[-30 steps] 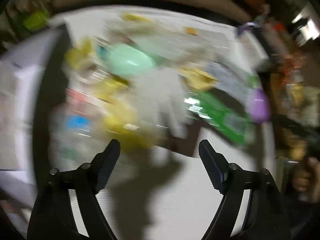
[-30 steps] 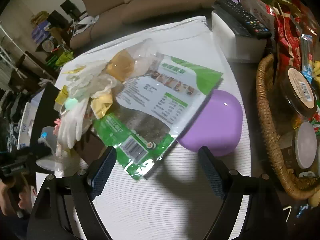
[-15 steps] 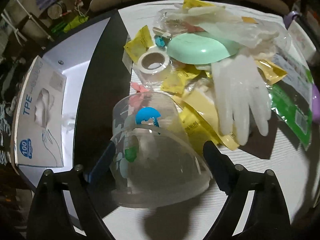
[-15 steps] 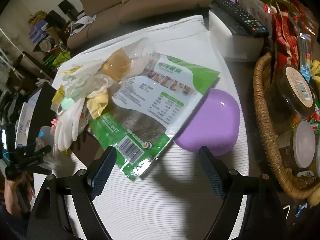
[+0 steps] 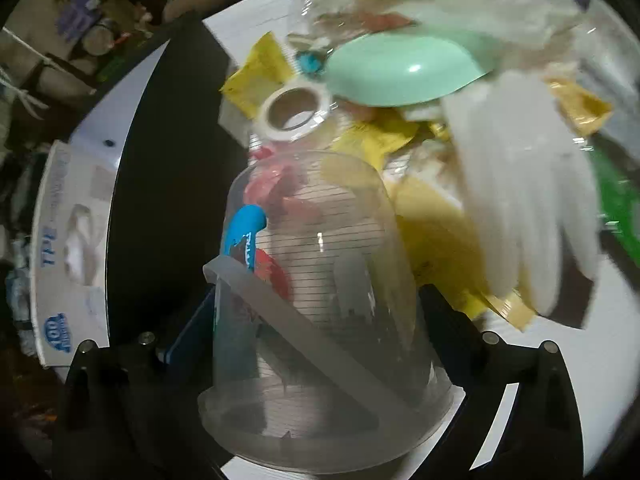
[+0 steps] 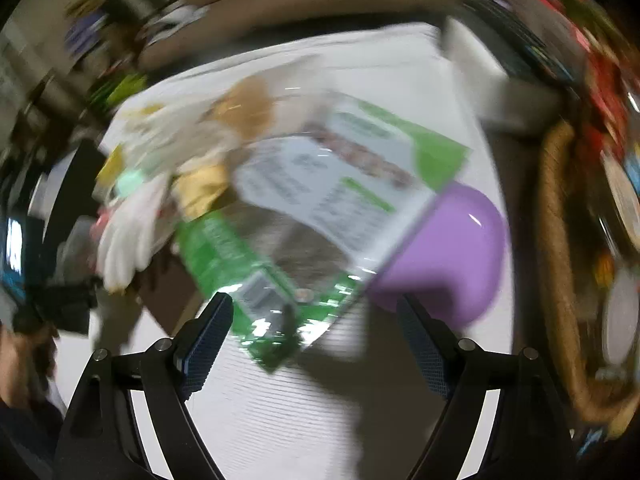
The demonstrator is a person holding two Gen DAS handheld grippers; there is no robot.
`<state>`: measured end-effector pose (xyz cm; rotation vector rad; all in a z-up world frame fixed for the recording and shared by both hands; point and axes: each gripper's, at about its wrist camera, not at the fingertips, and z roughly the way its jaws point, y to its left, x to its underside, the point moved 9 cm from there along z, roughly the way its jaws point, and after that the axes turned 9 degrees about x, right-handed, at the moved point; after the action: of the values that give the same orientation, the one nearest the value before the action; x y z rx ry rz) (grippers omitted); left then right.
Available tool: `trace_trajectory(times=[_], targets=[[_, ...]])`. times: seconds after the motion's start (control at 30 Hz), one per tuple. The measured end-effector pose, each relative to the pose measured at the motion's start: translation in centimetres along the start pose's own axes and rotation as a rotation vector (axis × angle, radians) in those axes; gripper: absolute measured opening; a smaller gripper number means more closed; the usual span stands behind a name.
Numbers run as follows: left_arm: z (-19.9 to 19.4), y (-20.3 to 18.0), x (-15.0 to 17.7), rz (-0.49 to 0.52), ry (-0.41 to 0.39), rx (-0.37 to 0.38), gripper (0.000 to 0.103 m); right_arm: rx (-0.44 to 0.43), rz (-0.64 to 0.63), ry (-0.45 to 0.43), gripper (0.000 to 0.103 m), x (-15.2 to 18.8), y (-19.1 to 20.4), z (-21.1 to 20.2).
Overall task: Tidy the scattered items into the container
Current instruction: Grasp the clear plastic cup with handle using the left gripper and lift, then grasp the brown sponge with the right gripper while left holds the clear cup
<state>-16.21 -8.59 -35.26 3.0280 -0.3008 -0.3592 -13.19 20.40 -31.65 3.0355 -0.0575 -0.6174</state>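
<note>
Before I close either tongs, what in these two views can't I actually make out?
- Left wrist view: the left tongs straddle the clear cup; whether the fingers touch it is hidden by its wall.
- Left wrist view: the glove is smeared by motion blur and covers the yellow packets.
- Right wrist view: print on the green packet is blurred.
- Right wrist view: the basket is cut off by the right edge.
</note>
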Motion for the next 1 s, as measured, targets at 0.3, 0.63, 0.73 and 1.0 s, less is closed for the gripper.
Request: trace_trajectory(times=[0.3,0.63,0.73,1.0], targets=[[-12.5,1.9,-2.0,-0.019,-0.291,0.127,0.096,-0.315,-0.42,-0.041,0.086,1.4,10.8,1.2],[-21.5,4.6,-3.0,-0.013,-0.548,0.016,0.096,-0.051,-0.598,-0.106,0.087,2.5,18.3,8.0],[-21.7,5.4,-2.5,-0.014,-0.56,-0.032,0.096,-0.052,-0.596,-0.087,0.088,2.9,18.5,9.9],[-23.2,7.2,-2.1,-0.024,-0.601,-0.195,0.097,-0.082,-0.505,0.057,0.08,3.6,16.4,10.6]])
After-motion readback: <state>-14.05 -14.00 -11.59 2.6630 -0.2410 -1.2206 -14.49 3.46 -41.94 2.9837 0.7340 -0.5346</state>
